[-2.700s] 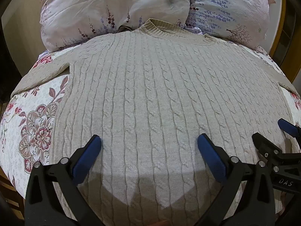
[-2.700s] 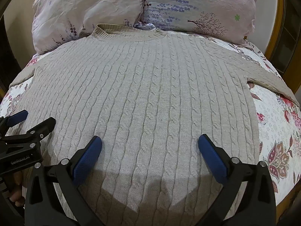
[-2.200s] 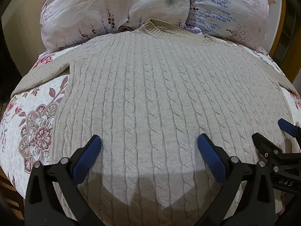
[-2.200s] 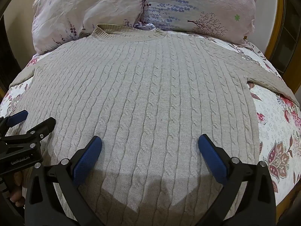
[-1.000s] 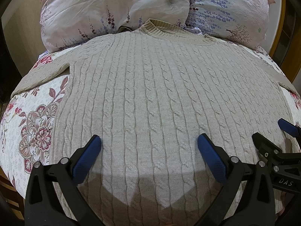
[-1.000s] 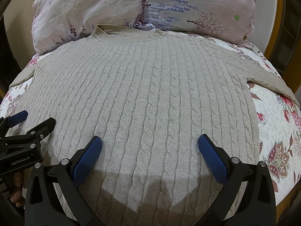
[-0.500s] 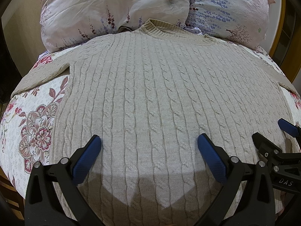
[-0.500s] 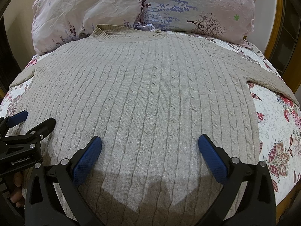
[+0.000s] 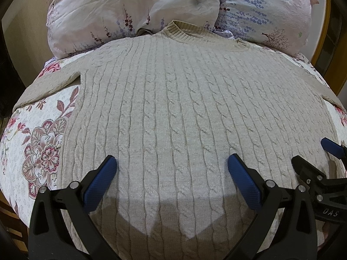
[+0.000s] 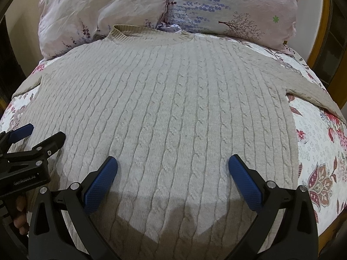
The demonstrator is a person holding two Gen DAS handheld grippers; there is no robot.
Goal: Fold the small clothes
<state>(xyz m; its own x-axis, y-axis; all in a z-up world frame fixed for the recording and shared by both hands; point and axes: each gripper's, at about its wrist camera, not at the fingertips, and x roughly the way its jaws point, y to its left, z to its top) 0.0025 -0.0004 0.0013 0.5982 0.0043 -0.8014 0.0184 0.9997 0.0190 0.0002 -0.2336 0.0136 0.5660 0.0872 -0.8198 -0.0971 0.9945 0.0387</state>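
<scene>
A beige cable-knit sweater [image 9: 173, 108] lies flat and spread out on the bed, collar toward the pillows, sleeves stretched out to both sides; it also fills the right wrist view [image 10: 169, 108]. My left gripper [image 9: 172, 173] is open and empty, held above the sweater's lower left part. My right gripper [image 10: 172, 173] is open and empty above the lower right part. Each gripper shows in the other's view: the right one at the edge of the left wrist view [image 9: 312, 156], the left one in the right wrist view [image 10: 41, 133].
Two floral pillows [image 9: 134, 10] [image 10: 234, 6] lie at the head of the bed behind the collar. The floral bedsheet [image 9: 36, 140] [image 10: 318, 147] shows on both sides of the sweater. A wooden bed frame [image 10: 321, 21] rises at the right.
</scene>
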